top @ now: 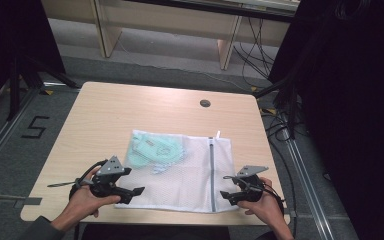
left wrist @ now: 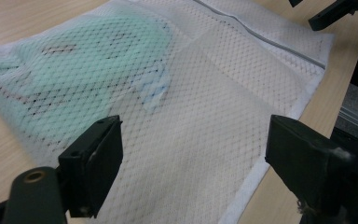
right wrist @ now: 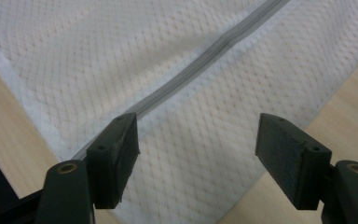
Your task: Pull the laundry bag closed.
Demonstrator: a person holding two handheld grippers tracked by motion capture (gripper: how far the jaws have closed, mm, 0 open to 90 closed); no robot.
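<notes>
Far left on the grey floor [top: 10,150]: a black painted "5" [top: 35,127], the one piece of readable writing around. Onto the pale wood-grain surface [top: 105,115], rectangular with rounded corners, a small dark round cap [top: 205,103] near its far edge.

Left hand [top: 86,201] in from the bottom, holding the left gripper [top: 130,184] at the near-left corner of the white mesh bag [top: 190,175]. Jaws spread wide, nothing between them, bag fabric under the gap. Grey three-cornered plate on top, black cable looping back toward the wrist.

Bag lying flat at the near middle of the surface, soft netted weave, thick white hem. Inside its left part, a mint-green item [top: 152,151], blurred by the mesh; darker marks on it too smeared to read, shape hard to make out.

Further right, a grey zipper [top: 212,170] running straight from far edge to near edge, closed along the stretch in view, small white tab [top: 218,134] at the far end.

Right hand [top: 266,207] at the surface's near-right edge, right gripper [top: 228,186] parted wide, empty, poised above the zipper's near end. Black, blocky jaw pads.
</notes>
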